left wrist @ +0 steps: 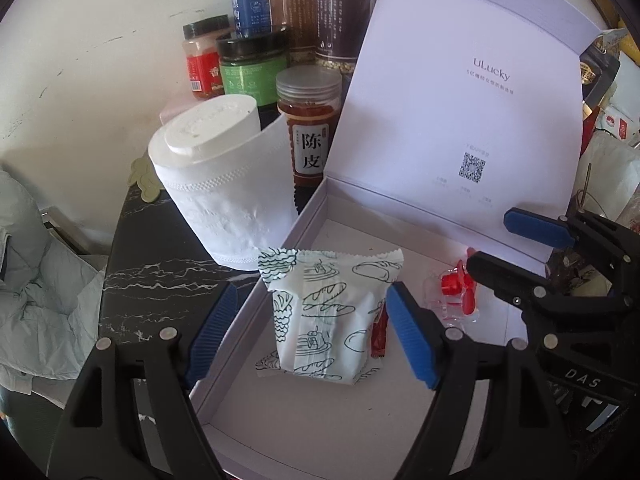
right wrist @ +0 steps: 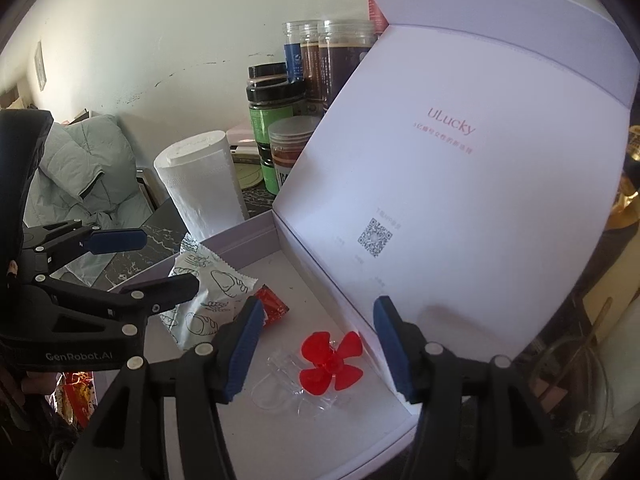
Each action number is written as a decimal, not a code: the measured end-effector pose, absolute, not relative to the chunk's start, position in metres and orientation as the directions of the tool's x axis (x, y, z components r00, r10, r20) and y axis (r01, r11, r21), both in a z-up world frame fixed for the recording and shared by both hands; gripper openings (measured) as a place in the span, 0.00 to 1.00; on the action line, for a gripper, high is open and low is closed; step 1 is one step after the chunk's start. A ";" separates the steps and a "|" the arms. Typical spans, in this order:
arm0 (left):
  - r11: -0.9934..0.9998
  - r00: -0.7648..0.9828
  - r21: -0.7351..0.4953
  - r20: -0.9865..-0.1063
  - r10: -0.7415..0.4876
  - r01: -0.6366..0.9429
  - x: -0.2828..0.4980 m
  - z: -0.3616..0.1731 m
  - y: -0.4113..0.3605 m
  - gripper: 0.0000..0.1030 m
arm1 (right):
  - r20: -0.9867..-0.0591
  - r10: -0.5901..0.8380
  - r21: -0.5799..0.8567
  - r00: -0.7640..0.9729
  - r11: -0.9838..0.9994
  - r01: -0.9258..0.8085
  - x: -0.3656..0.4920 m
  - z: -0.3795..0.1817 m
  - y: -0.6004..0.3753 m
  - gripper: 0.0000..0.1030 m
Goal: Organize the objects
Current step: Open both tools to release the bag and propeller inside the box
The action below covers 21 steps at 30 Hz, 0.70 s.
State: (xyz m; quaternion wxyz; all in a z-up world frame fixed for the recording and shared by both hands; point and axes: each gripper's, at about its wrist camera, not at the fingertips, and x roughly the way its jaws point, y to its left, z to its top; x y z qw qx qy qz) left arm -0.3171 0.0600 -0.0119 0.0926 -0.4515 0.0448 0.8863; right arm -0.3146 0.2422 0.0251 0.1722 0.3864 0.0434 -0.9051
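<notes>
An open lavender box (left wrist: pixel 320 432) lies on a dark marble counter (left wrist: pixel 156 264), its lid (left wrist: pixel 460 100) standing up behind it. A white snack packet (left wrist: pixel 320 320) printed with bread drawings stands inside, a small red sachet (left wrist: pixel 380 336) at its right side. My left gripper (left wrist: pixel 312 332) is open, its blue pads on either side of the packet without pressing it. A red propeller on a clear plastic piece (right wrist: pixel 332 360) lies on the box floor near the lid. My right gripper (right wrist: pixel 318 304) is open just over it with nothing between the pads.
A white paper roll (left wrist: pixel 224 184) stands left of the box. Several jars (left wrist: pixel 308 120) crowd the wall behind it. A grey-green padded garment (left wrist: pixel 44 292) lies at the far left. Packets and clutter (left wrist: pixel 612 120) sit right of the lid.
</notes>
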 end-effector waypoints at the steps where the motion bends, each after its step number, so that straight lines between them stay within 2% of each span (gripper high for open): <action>1: -0.980 -0.584 -0.005 -0.803 0.121 -0.197 -0.303 -0.010 0.059 0.76 | -0.709 -0.277 0.053 -0.648 -0.938 0.343 -0.313 0.028 0.243 0.60; 6: -0.985 -0.623 -0.004 -0.774 0.112 -0.172 -0.299 0.006 0.054 0.78 | -0.684 -0.281 0.050 -0.673 -0.939 0.341 -0.305 0.041 0.242 0.63; 10: -0.987 -0.650 0.007 -0.753 0.102 -0.162 -0.293 0.020 0.046 0.85 | -0.670 -0.271 0.039 -0.691 -0.942 0.332 -0.299 0.050 0.244 0.67; 21: -0.991 -0.697 0.003 -0.711 0.092 -0.135 -0.273 0.049 0.040 0.88 | -0.636 -0.248 0.012 -0.730 -0.950 0.313 -0.279 0.072 0.243 0.73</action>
